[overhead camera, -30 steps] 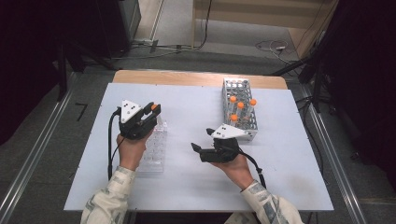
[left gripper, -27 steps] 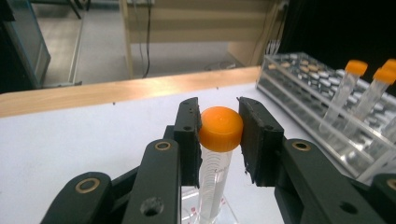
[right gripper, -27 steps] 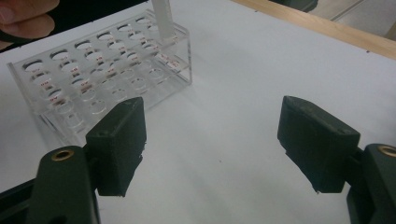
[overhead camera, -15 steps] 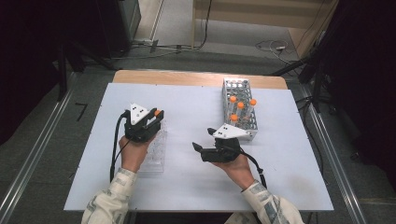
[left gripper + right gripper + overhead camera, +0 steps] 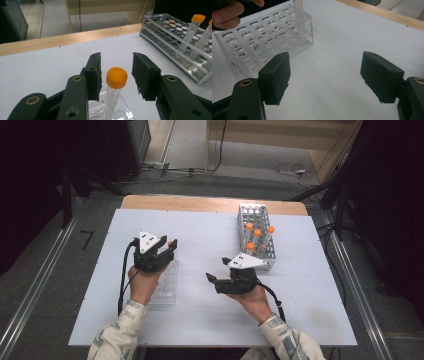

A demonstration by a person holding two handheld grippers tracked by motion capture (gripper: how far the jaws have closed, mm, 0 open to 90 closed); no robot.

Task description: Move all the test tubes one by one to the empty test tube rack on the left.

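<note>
A lab set up for recording. A white bench (image 5: 200,320) with a wooden far edge carries a metal tube rack (image 5: 256,236) holding orange-capped tubes (image 5: 258,234) on the right and a clear plastic rack (image 5: 165,285) on the left. Dark curtains hang at both sides, cables trail over the grey floor, and metal rails flank the bench.
</note>
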